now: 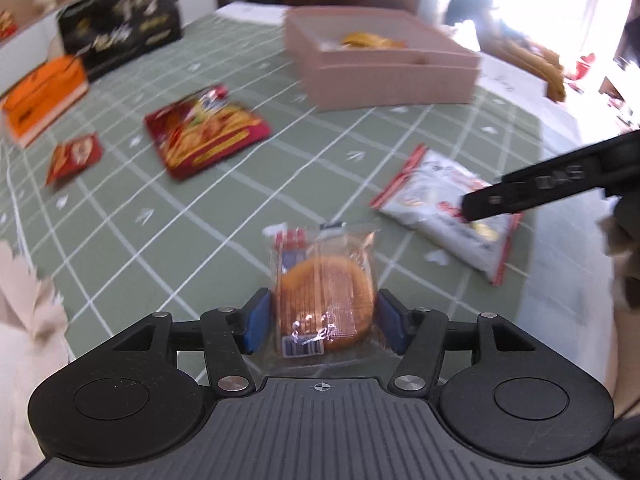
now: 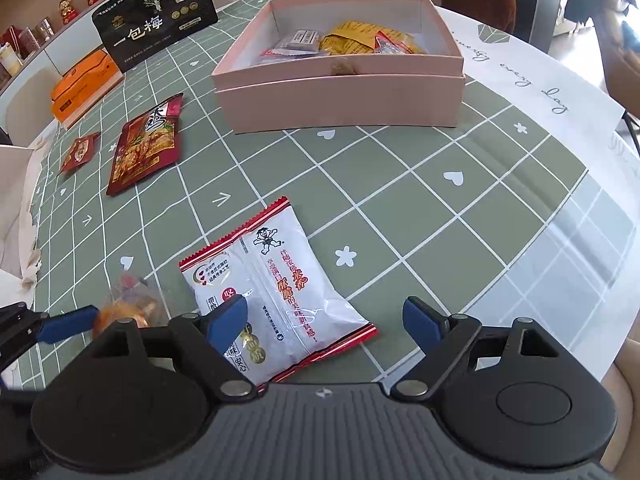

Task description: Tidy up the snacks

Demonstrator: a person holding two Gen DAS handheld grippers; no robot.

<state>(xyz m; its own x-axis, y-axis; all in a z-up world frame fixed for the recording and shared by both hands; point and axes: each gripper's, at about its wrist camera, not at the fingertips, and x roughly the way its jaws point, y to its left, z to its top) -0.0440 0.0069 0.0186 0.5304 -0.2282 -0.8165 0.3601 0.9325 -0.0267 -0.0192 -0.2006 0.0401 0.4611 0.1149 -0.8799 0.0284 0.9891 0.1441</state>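
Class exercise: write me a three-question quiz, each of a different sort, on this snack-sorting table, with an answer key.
1. True or false: the pink box is empty.
2. Which snack lies between the left gripper's jaws? A) round cake packet B) white packet C) orange box
3. Fill in: the right gripper hangs over the ____ packet.

Key: 1 false, it holds yellow and other packets. 2 A; the blue pads stand just beside its wrapper. 3 white.

Sage-green tablecloth gridded in white lines, dotted with white hearts and arrows — pale pink cardboard box, dark red snack pouch, white red-edged packet, orange carton — blue gripper pads.
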